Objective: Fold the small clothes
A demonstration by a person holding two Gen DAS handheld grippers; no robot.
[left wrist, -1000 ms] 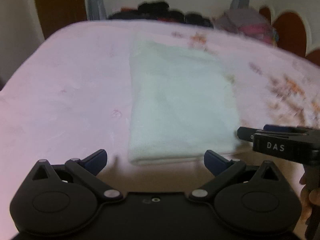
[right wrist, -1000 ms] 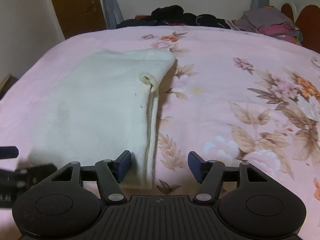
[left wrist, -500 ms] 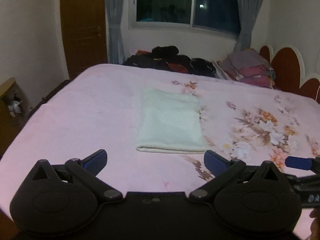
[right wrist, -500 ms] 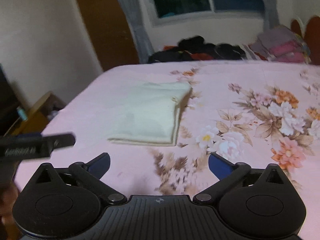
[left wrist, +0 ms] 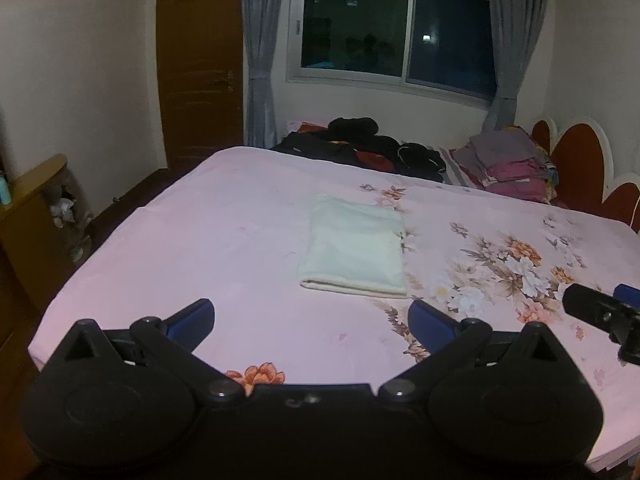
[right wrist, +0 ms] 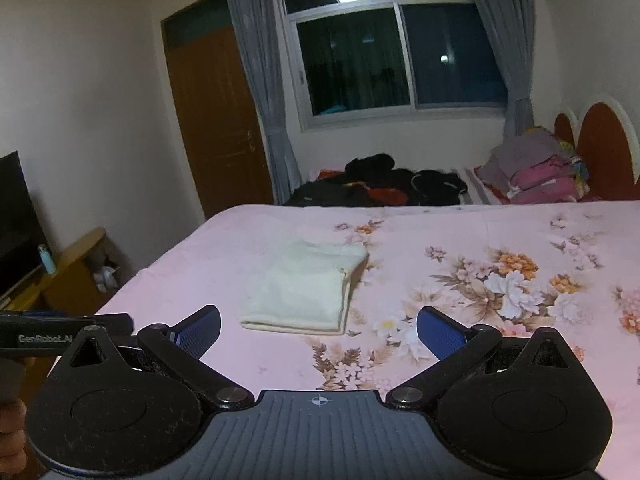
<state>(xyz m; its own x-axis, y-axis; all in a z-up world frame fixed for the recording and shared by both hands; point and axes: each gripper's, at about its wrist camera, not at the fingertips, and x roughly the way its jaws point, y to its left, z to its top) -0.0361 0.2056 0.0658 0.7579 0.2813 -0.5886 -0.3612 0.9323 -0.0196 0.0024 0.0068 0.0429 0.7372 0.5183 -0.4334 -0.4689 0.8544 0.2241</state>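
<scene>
Left gripper (left wrist: pixel 310 318) and right gripper (right wrist: pixel 318 330) both gape wide, holding nothing.

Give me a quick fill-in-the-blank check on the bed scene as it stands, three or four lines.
1. The cream folded cloth lies on the pink floral ____.
2. Both the left gripper and the right gripper have their blue fingers ____, holding nothing.
3. The pile of dark clothes sits below the ____.
4. The brown wooden door is ____.

Missing words: bedsheet; open; window; closed
</scene>
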